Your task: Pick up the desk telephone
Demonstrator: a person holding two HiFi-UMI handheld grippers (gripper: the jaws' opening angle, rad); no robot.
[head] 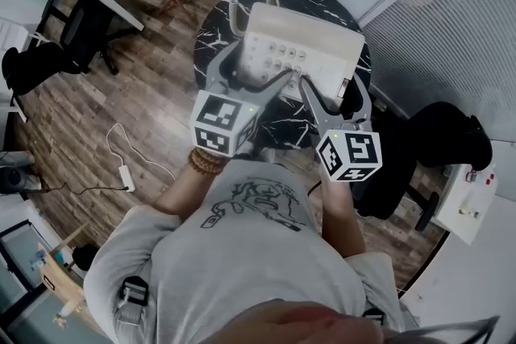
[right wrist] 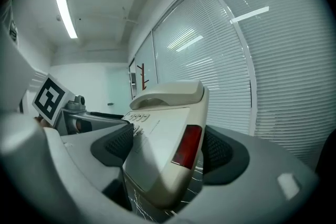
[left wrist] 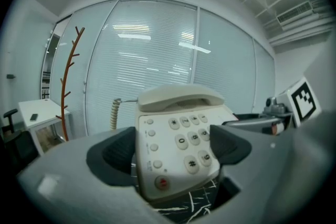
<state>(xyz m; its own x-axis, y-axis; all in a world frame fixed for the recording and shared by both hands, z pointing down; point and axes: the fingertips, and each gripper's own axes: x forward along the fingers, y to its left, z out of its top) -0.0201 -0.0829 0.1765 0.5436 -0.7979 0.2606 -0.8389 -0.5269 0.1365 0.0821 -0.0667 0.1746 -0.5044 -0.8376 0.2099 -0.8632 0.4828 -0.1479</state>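
Two-handed grasp looks set, lift pending.
Left gripper (left wrist: pixel 176 149) clamps the desk telephone (head: pixel 302 52) at its near-left corner and right gripper (right wrist: pixel 168 149) clamps its right edge. The phone sits over the marble table (head: pixel 211 28); can't tell if it's clear yet.

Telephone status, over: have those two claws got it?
Left gripper clamped on telephone, keypad corner. Right gripper clamped on its right side. Handset cradled, nothing in the way.

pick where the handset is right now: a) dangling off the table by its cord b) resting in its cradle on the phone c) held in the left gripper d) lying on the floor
b: the handset lies across the top of the phone, while the left gripper and right gripper clamp only the phone's body.
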